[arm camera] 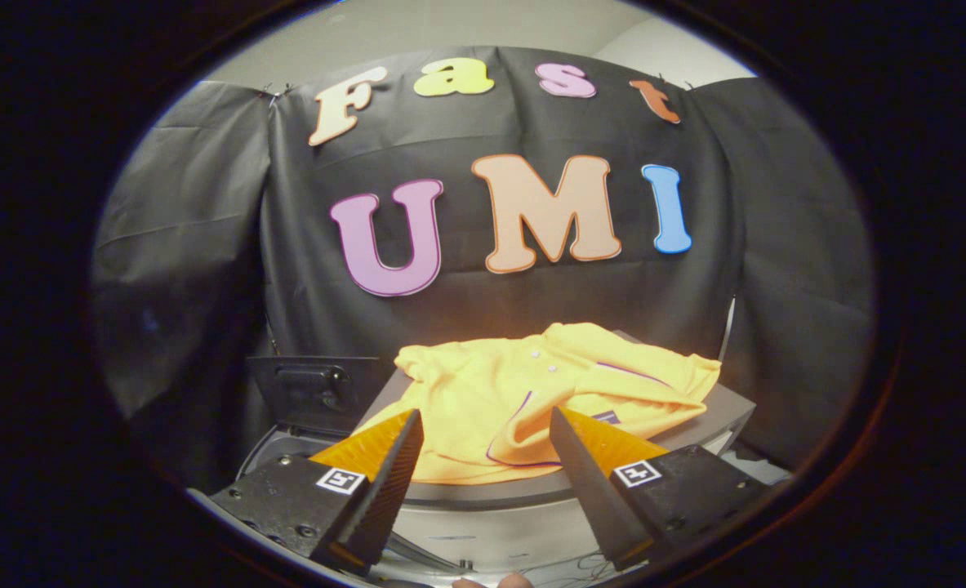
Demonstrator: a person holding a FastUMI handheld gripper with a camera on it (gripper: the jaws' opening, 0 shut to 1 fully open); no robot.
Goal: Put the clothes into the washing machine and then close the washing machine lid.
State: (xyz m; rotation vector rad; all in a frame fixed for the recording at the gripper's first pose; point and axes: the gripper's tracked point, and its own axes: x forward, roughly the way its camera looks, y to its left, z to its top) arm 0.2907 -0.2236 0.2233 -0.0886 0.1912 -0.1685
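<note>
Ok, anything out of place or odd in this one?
Nothing damaged or spilled. The yellow shirt lies rumpled on a grey surface just ahead of the open gripper, not yet picked up.

the yellow shirt [523,400] drapes over the grey washing machine [719,412], hiding most of its top; the shirt's near hem is partly covered by the fingers of the tongs [487,429], which stand apart with nothing between them. left of the shirt the dark raised lid [311,392] is dim, its detail hard to make out. whether the drum is open cannot be told
</note>
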